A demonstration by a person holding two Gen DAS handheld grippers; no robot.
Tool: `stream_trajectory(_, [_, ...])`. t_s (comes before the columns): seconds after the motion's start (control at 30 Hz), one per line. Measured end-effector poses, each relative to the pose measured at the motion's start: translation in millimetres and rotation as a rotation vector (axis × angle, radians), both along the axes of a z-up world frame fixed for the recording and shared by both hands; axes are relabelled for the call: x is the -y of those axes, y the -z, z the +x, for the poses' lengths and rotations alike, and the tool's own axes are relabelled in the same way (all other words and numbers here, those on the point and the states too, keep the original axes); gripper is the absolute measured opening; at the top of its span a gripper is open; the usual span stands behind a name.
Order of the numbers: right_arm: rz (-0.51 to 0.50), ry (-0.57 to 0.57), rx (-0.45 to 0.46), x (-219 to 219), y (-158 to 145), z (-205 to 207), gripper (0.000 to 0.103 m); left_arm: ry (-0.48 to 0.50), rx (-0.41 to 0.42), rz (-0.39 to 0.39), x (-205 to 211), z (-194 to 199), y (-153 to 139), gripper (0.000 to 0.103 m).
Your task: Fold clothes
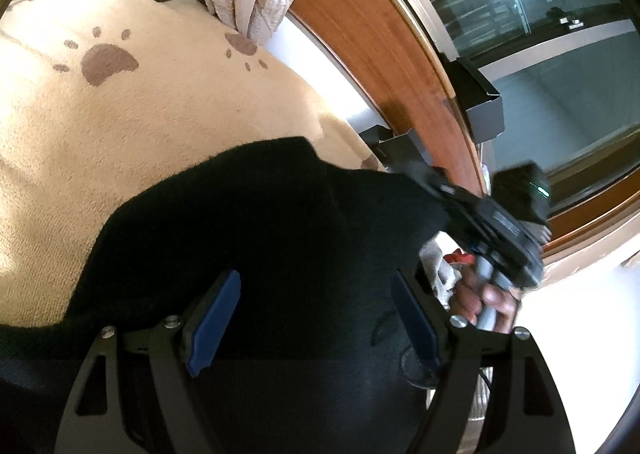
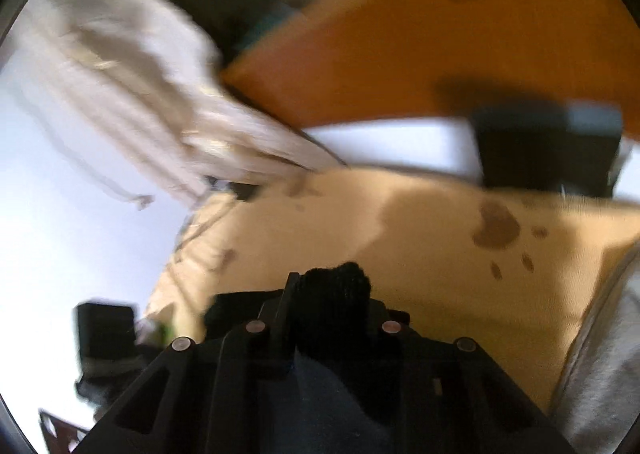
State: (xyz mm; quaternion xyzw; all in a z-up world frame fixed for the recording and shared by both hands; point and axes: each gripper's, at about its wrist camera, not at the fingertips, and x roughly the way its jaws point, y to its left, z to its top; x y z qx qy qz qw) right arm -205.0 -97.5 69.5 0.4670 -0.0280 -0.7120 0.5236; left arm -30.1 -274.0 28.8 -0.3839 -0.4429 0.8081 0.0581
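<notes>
Sweater [image 2: 336, 294] pinched in rt tongs [image 2: 320, 318]

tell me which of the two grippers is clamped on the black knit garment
The right gripper: its jaws are pinched shut on a bunched fold of the black knit garment. The left gripper hangs open above it, blue pads apart.

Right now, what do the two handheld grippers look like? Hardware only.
Left gripper: black skeletal frame with cut-out slots, silver round screw heads at the pivots, flat blue pads on both fingers. Right gripper, seen from the left wrist: black body, grey handle, a small green light on its black camera block. In its own blurred view it has the same black frame and silver screws.
</notes>
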Motion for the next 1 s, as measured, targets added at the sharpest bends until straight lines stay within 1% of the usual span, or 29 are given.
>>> stream_trajectory(0.1, [-0.05, -0.137, -0.1, -11, -22, 32, 0.023, -0.006, -0.001, 0.008, 2, 1, 0, 0.081])
stream_trajectory(0.17, [-0.014, -0.271, -0.158, -14, -21, 64, 0.024, -0.011, 0.001, 0.013, 4, 1, -1, 0.081])
stream_trajectory(0.23, [0.048, -0.393, -0.188, -19, -13, 93, 0.026, -0.015, 0.004, 0.013, 4, 2, -2, 0.081])
stream_trajectory(0.3, [0.13, -0.441, -0.202, -29, 2, 113, 0.046, -0.021, 0.007, 0.012, 5, 3, -2, 0.081])
stream_trajectory(0.33, [0.169, -0.447, -0.212, -35, 9, 120, 0.074, -0.022, 0.009, 0.014, 6, 3, -2, 0.081])
stream_trajectory(0.37, [0.208, -0.454, -0.222, -41, 16, 127, 0.085, -0.023, 0.011, 0.016, 6, 4, -1, 0.081])
stream_trajectory(0.4, [0.245, -0.459, -0.231, -47, 22, 134, 0.085, -0.024, 0.013, 0.017, 7, 4, -1, 0.081])
stream_trajectory(0.43, [0.252, -0.448, -0.238, -54, 25, 137, 0.085, -0.024, 0.015, 0.018, 7, 4, 0, 0.081])
stream_trajectory(0.47, [0.241, -0.428, -0.221, -59, 25, 137, 0.085, -0.024, 0.017, 0.018, 7, 4, 0, 0.081])
stream_trajectory(0.6, [0.12, -0.282, -0.098, -74, 12, 109, 0.085, -0.026, 0.023, 0.024, 7, 4, 0, 0.081])
stream_trajectory(0.63, [0.082, -0.233, -0.053, -77, 10, 97, 0.085, -0.026, 0.023, 0.029, 7, 4, 0, 0.081])
stream_trajectory(0.73, [0.009, -0.094, 0.085, -73, 10, 68, 0.085, -0.026, 0.025, 0.04, 8, 5, 0, 0.081])
stream_trajectory(0.77, [-0.009, -0.071, 0.126, -71, 12, 60, 0.085, -0.026, 0.026, 0.044, 9, 5, 0, 0.081])
stream_trajectory(0.83, [0.011, -0.033, 0.191, -55, 27, 54, 0.085, -0.029, 0.025, 0.053, 10, 6, -1, 0.081])
stream_trajectory(0.9, [0.061, -0.03, 0.215, -42, 40, 55, 0.085, -0.032, 0.024, 0.061, 11, 6, 0, 0.081])
stream_trajectory(0.93, [0.087, -0.041, 0.209, -37, 43, 61, 0.085, -0.034, 0.024, 0.064, 11, 6, 0, 0.081])
stream_trajectory(1.0, [0.15, -0.057, 0.147, -30, 42, 74, 0.085, -0.035, 0.027, 0.059, 10, 6, 1, 0.081])
